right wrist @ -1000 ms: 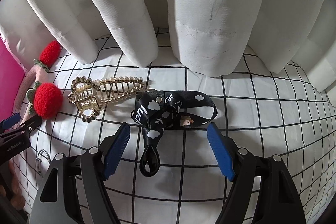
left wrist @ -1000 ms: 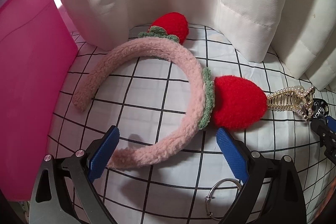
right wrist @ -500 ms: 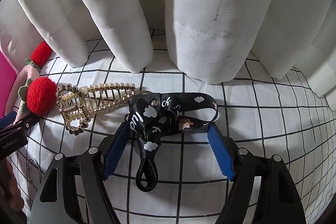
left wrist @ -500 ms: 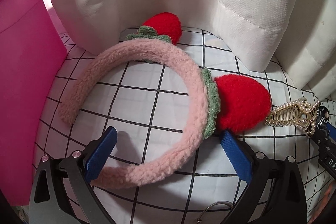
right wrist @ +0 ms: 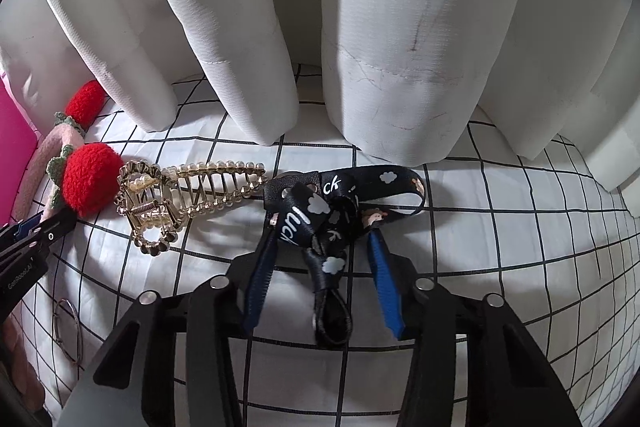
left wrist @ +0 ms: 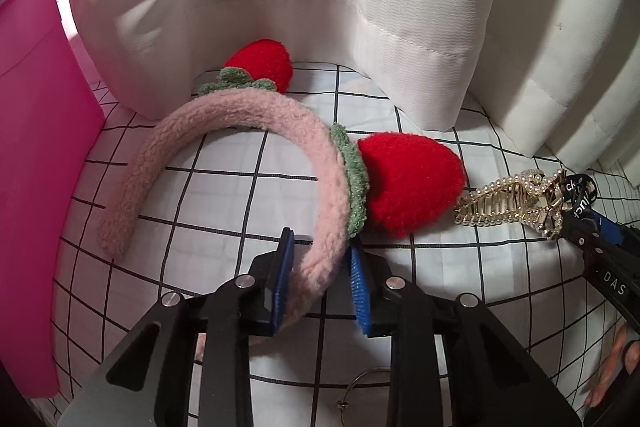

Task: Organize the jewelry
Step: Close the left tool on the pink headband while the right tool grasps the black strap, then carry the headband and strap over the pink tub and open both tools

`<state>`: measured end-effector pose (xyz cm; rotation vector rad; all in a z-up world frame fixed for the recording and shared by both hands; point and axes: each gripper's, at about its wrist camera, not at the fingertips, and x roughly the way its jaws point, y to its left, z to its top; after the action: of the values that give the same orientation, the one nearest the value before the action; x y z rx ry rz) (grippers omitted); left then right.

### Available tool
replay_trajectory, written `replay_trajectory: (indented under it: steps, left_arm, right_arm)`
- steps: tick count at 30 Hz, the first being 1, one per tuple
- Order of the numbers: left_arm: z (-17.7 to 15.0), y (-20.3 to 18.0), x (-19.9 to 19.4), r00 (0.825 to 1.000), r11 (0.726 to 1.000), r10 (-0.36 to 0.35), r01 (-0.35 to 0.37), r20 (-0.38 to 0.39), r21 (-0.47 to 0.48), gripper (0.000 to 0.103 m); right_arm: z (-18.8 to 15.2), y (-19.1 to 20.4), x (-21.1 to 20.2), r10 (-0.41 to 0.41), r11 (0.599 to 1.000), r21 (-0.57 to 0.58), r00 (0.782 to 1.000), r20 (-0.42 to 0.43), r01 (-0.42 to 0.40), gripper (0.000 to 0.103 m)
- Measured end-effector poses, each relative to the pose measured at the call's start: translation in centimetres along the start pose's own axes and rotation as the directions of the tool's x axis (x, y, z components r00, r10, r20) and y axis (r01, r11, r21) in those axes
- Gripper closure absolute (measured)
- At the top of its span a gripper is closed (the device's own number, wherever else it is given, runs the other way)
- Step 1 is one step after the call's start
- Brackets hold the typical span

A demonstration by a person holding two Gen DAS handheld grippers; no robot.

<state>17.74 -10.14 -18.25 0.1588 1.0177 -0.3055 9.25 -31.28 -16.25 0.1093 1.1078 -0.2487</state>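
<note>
A fluffy pink headband [left wrist: 256, 131] with two red strawberry pompoms [left wrist: 408, 183] lies on the checked cloth. My left gripper [left wrist: 320, 251] is shut on the headband's near arm, its blue pads pressing both sides. A gold pearl hair claw [right wrist: 188, 199] lies to the right of the headband and also shows in the left wrist view [left wrist: 512, 203]. A black lanyard strap [right wrist: 332, 211] with white clouds lies knotted on the cloth. My right gripper [right wrist: 324, 239] has its jaws narrowed around the strap's knot, with gaps still showing beside the strap.
A pink box [left wrist: 36, 163] stands at the left. White curtain folds [right wrist: 360, 47] hang along the back, resting on the cloth. A thin metal ring [right wrist: 68, 331] lies near the front, also visible in the left wrist view [left wrist: 364, 395].
My left gripper moved forward and closed on the headband's arm. My right gripper moved forward over the black strap and narrowed its jaws around it.
</note>
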Motion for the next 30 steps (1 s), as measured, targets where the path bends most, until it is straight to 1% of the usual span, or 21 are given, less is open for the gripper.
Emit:
replay_trajectory:
  steps: [1,2,3,5,9,13,14,17,18,27,30]
  left_arm:
    - [0.0,0.0,0.0,1.0,1.0,-0.004,0.004,-0.002,0.0,0.082]
    - [-0.1,-0.2,-0.2,1.0,1.0,-0.01,0.01,-0.004,0.0,0.086]
    - [0.0,0.0,-0.3,1.0,1.0,-0.02,0.02,-0.006,0.0,0.09]
    - [-0.1,0.0,-0.5,1.0,1.0,-0.025,0.025,-0.007,0.002,0.094]
    - [-0.8,-0.4,-2.3,1.0,1.0,-0.011,0.011,0.02,0.003,0.095]
    - [-1.2,0.3,-4.1,0.999,1.0,-0.025,0.025,0.036,-0.006,0.095]
    - [-1.5,-0.3,-4.8,0.999,1.0,-0.026,0.027,0.042,-0.011,0.095]
    - [-1.5,-0.4,-6.0,0.998,0.999,-0.039,0.04,0.051,-0.021,0.094]
    - [-1.6,-0.4,-6.4,0.998,0.999,-0.042,0.043,0.054,-0.024,0.094]
    - [-2.3,-1.0,-10.5,0.991,0.996,-0.081,0.084,0.102,-0.024,0.094]
    - [-2.8,-1.4,-12.8,0.988,0.995,-0.093,0.096,0.123,-0.016,0.094]
  right_arm:
    - [0.0,0.0,-0.1,0.0,1.0,0.0,1.0,0.002,0.0,0.074]
    - [-0.1,0.0,-0.2,0.003,1.0,0.003,1.0,0.003,-0.003,0.08]
    - [-0.2,0.0,-0.3,0.012,1.0,0.009,1.0,0.003,-0.012,0.081]
    - [-0.4,-0.1,-0.5,0.027,1.0,0.015,1.0,0.007,-0.028,0.085]
    - [-1.1,-0.2,-1.3,0.048,0.998,0.032,0.998,0.026,-0.049,0.086]
    - [-1.8,-0.2,-2.6,0.06,0.998,0.032,0.997,0.047,-0.061,0.086]
    - [-2.0,-0.1,-3.0,0.061,0.998,0.031,0.997,0.052,-0.062,0.086]
    - [-2.5,0.1,-4.3,0.065,0.997,0.026,0.996,0.065,-0.067,0.086]
    - [-2.1,-0.5,-4.7,0.07,0.997,0.025,0.995,0.069,-0.072,0.086]
    - [-3.4,0.1,-9.7,0.094,0.996,-0.005,0.989,0.117,-0.094,0.086]
    - [-3.8,0.4,-11.9,0.104,0.995,-0.02,0.985,0.135,-0.102,0.086]
